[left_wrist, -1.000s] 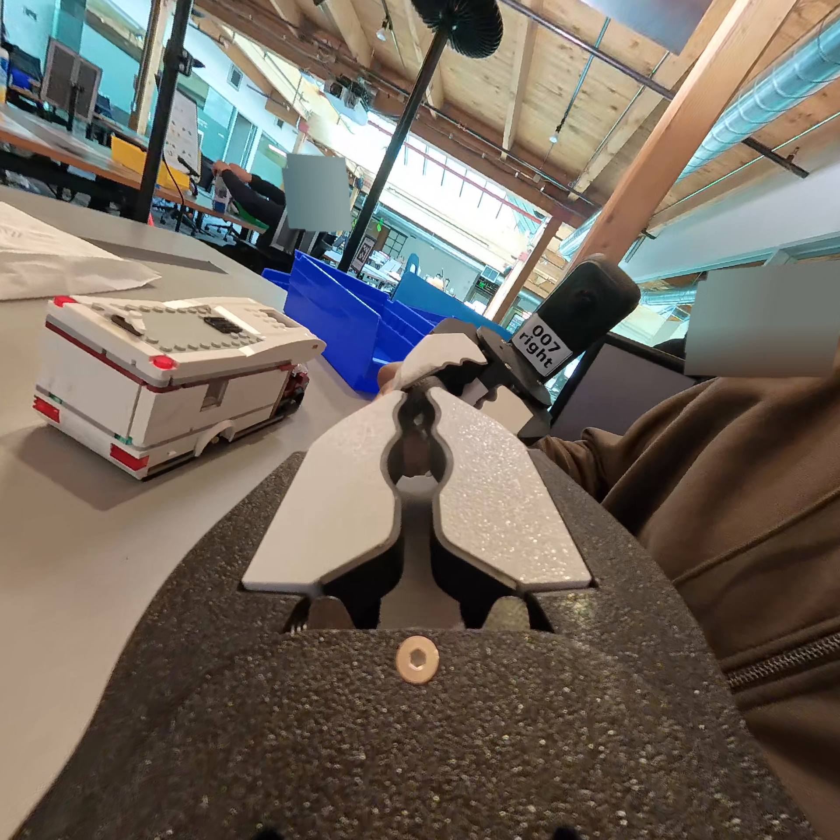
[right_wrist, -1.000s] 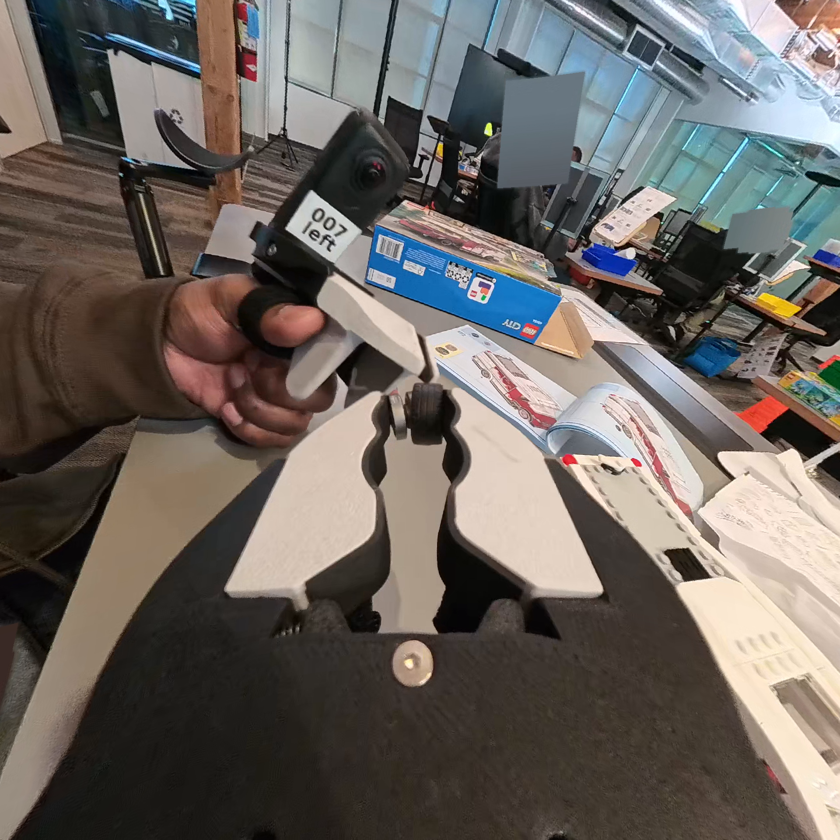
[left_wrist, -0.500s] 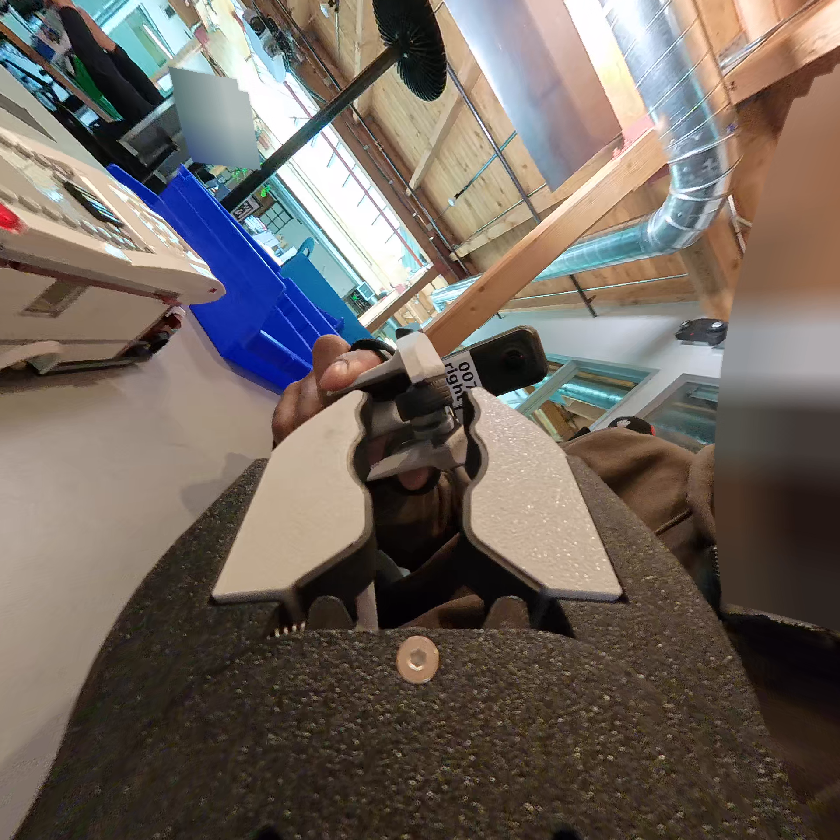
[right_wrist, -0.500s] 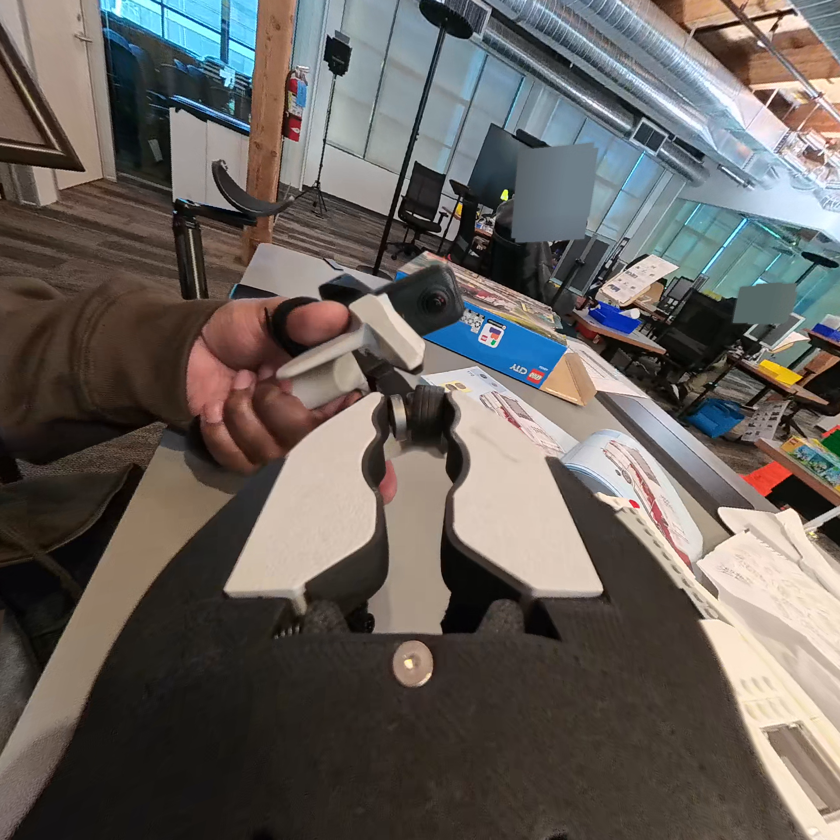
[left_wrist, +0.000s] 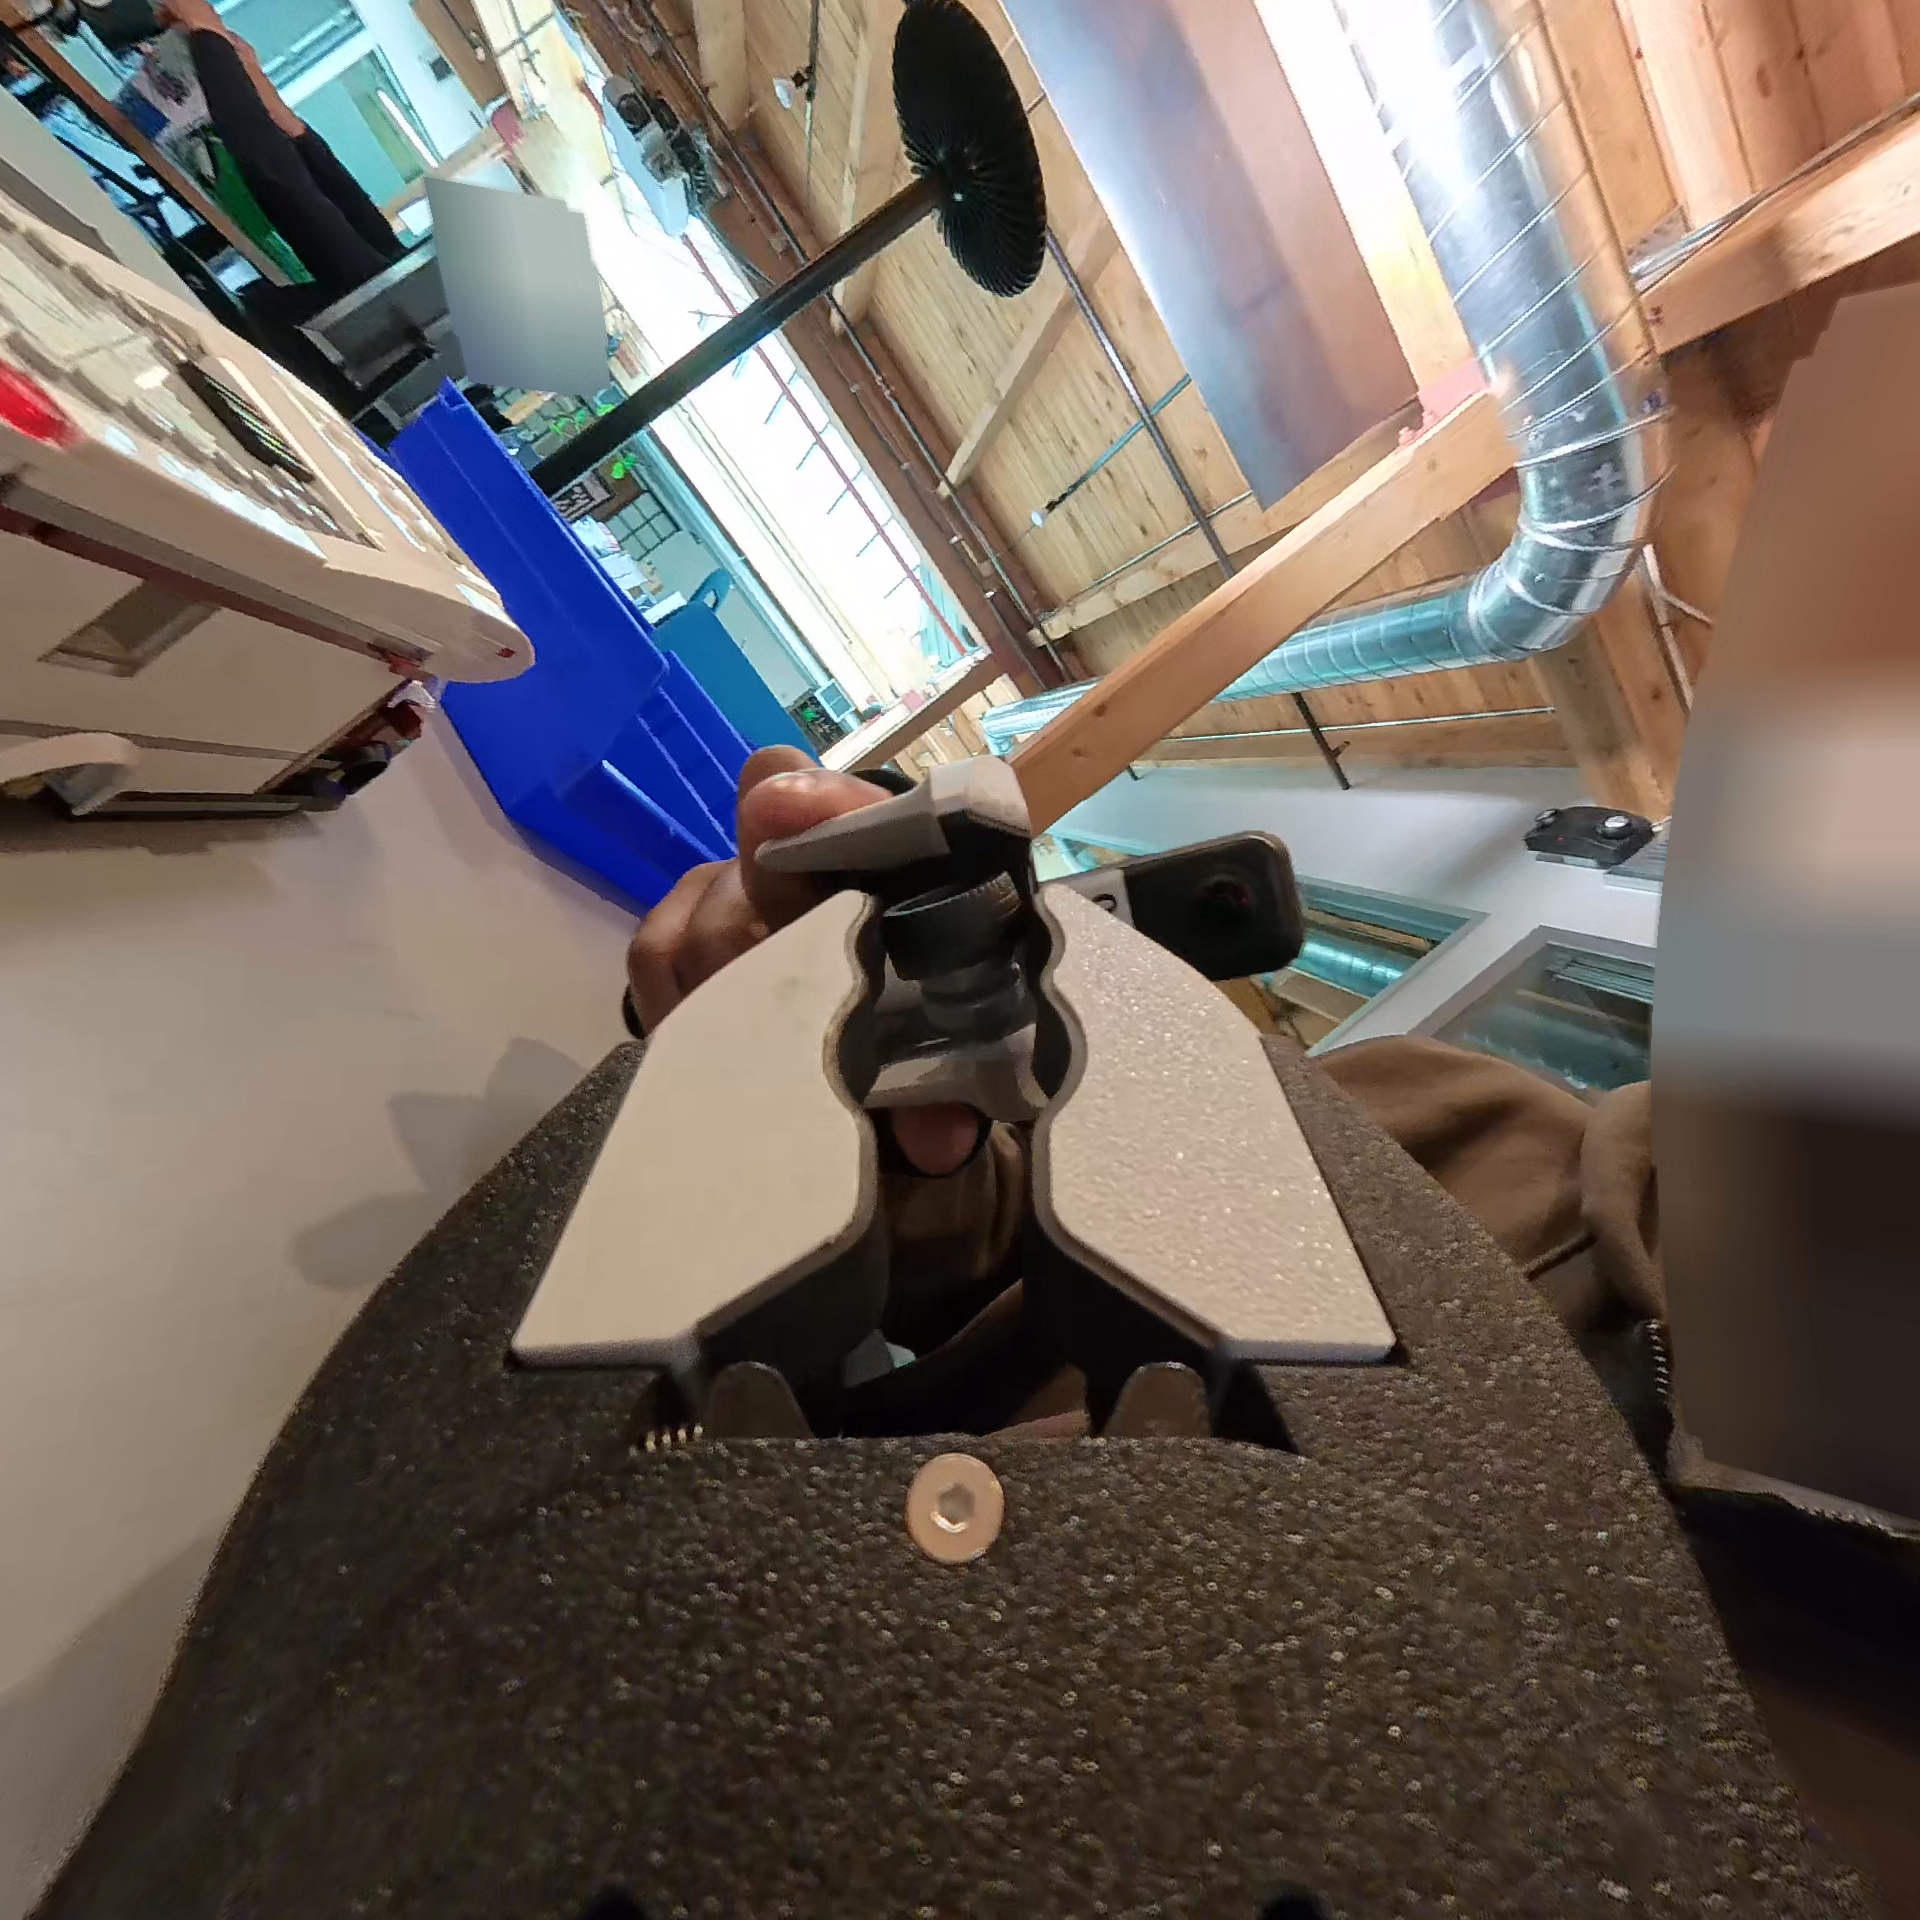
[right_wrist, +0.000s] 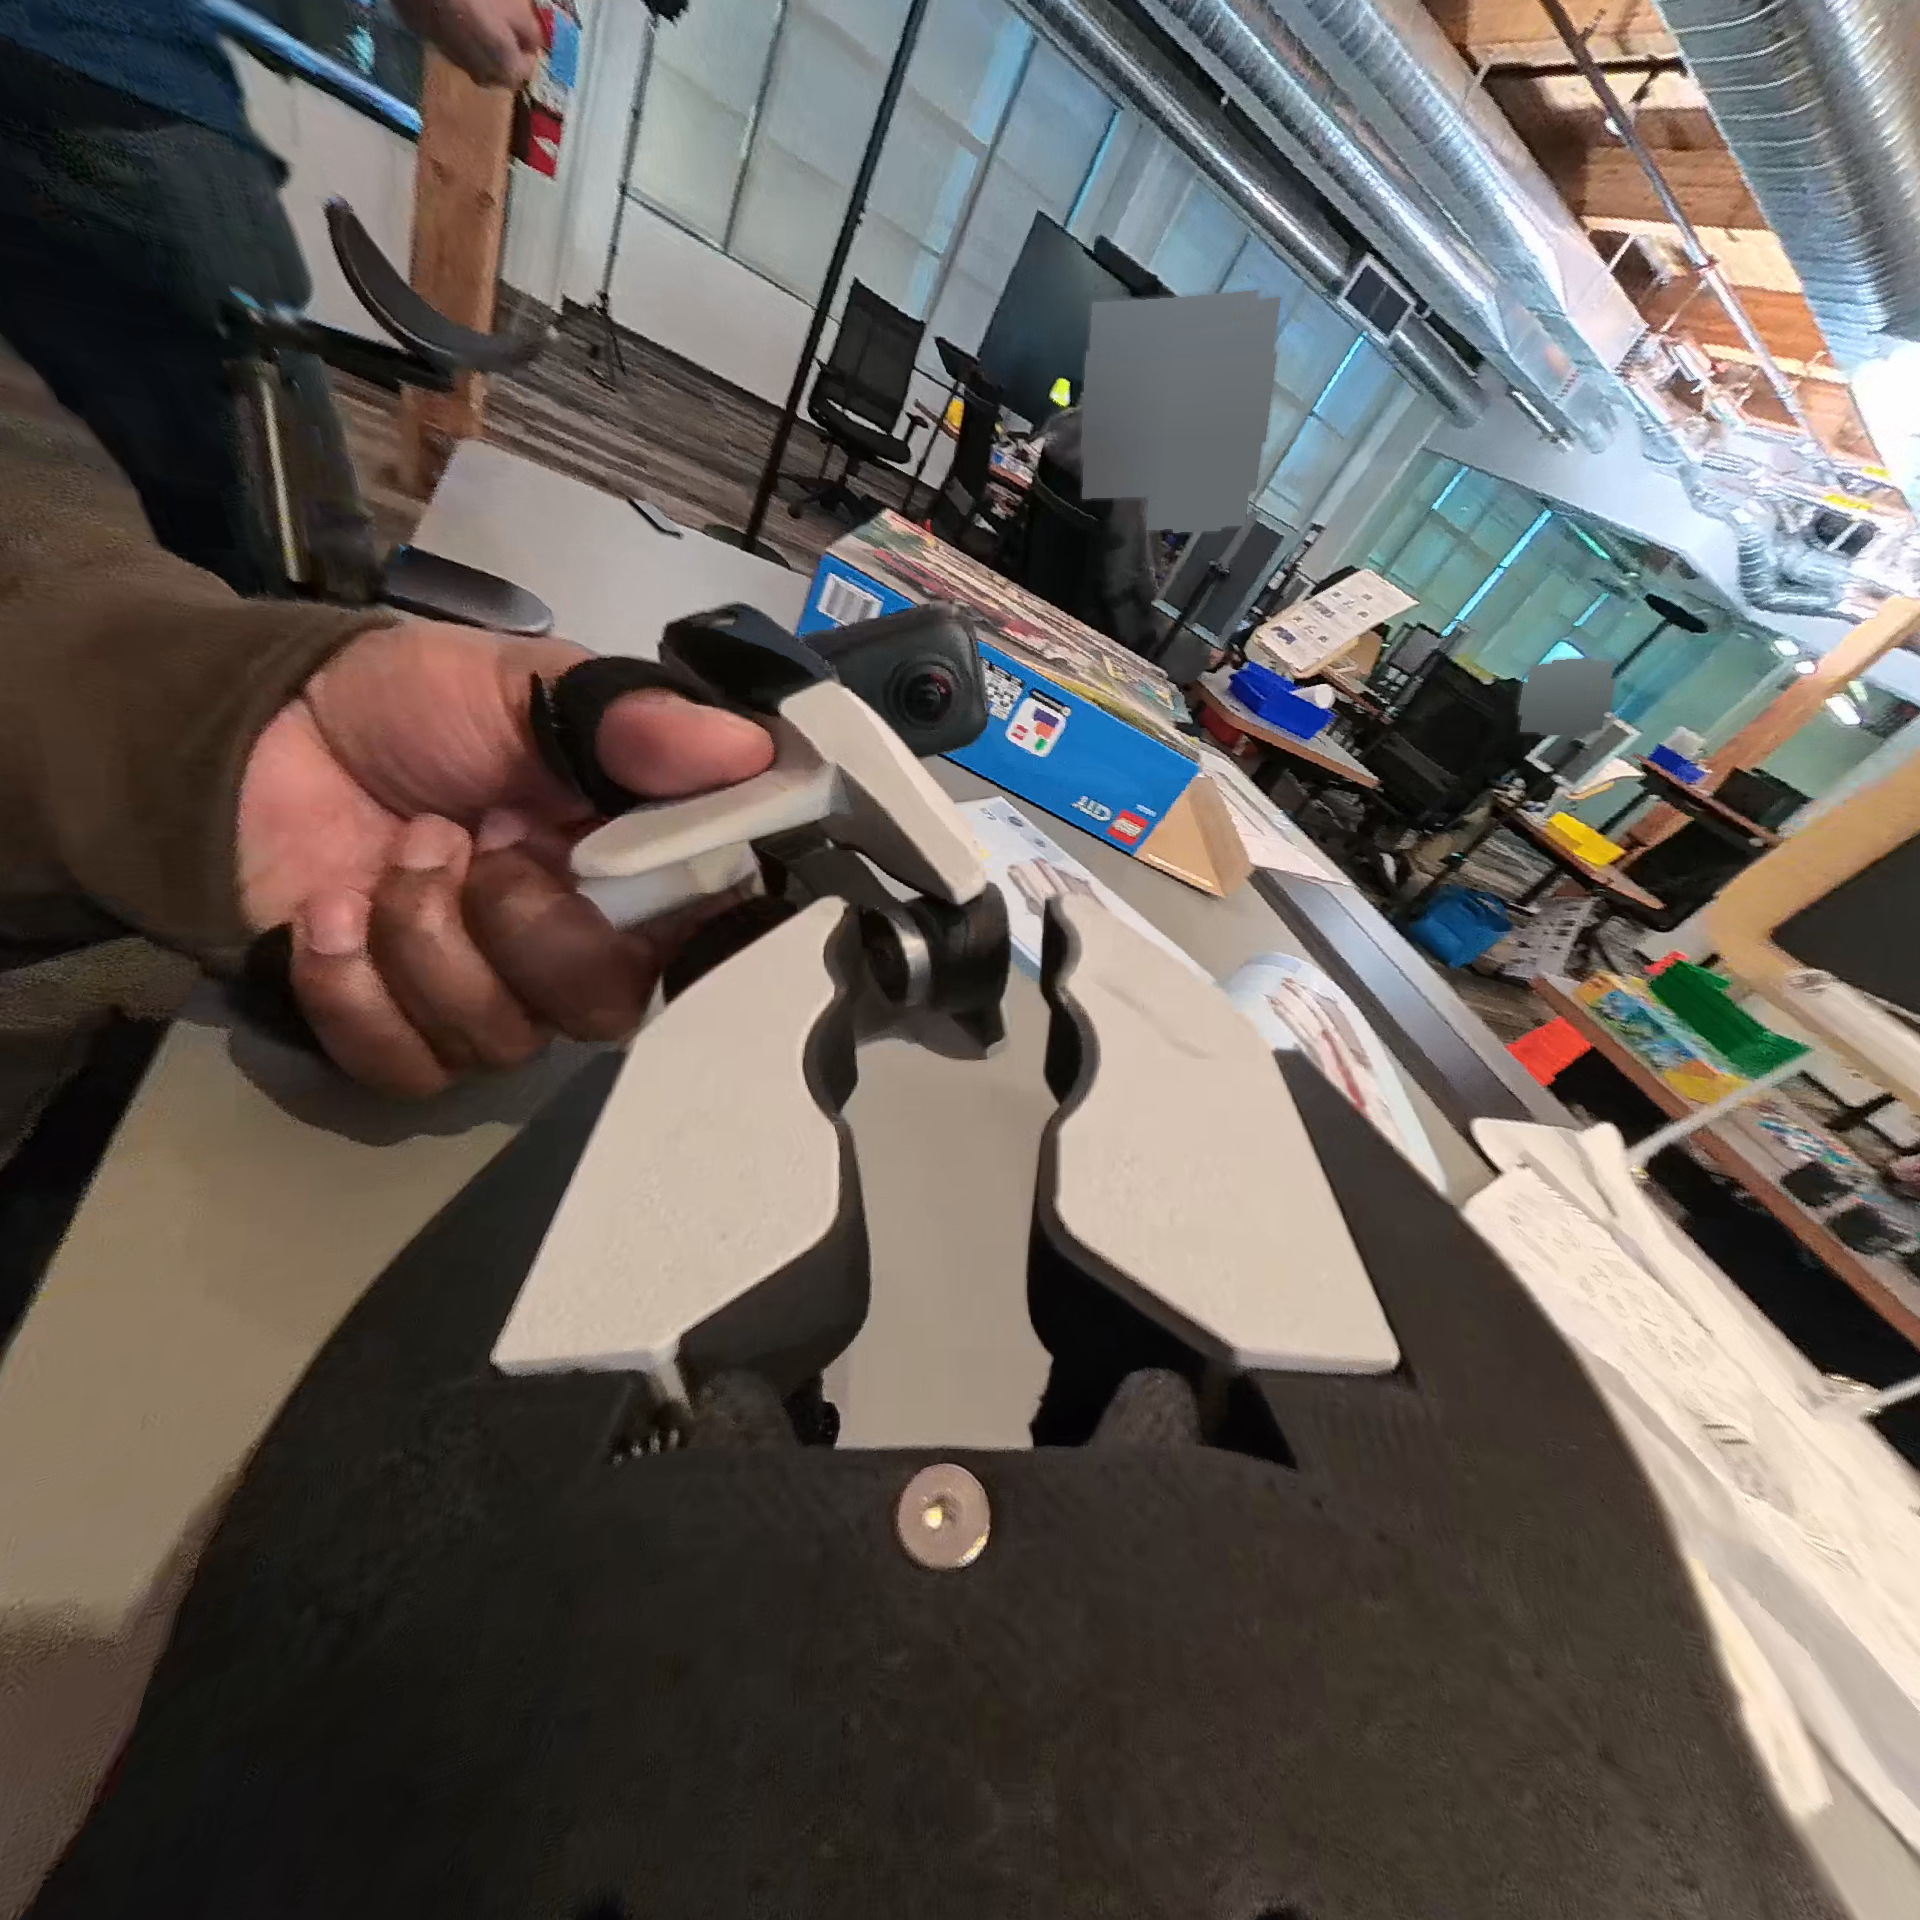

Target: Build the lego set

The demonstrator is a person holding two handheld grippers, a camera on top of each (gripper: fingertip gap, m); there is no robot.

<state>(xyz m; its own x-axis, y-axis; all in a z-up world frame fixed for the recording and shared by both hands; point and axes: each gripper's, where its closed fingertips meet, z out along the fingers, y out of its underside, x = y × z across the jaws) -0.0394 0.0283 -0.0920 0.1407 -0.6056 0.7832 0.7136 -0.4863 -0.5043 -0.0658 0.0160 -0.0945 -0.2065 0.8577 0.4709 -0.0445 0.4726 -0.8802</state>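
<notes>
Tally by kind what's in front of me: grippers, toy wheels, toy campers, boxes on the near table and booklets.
Grippers: 2, left gripper and right gripper
Toy wheel: 1
Toy camper: 1
Blue box: 1
Booklet: 1
Total: 6

Blue bin (left_wrist: 540, 665), blue box (right_wrist: 1049, 717), booklet (right_wrist: 1299, 997)

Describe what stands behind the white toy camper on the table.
A blue plastic bin stands behind the white toy camper, on the grey table. The bin's inside is hidden.
</notes>
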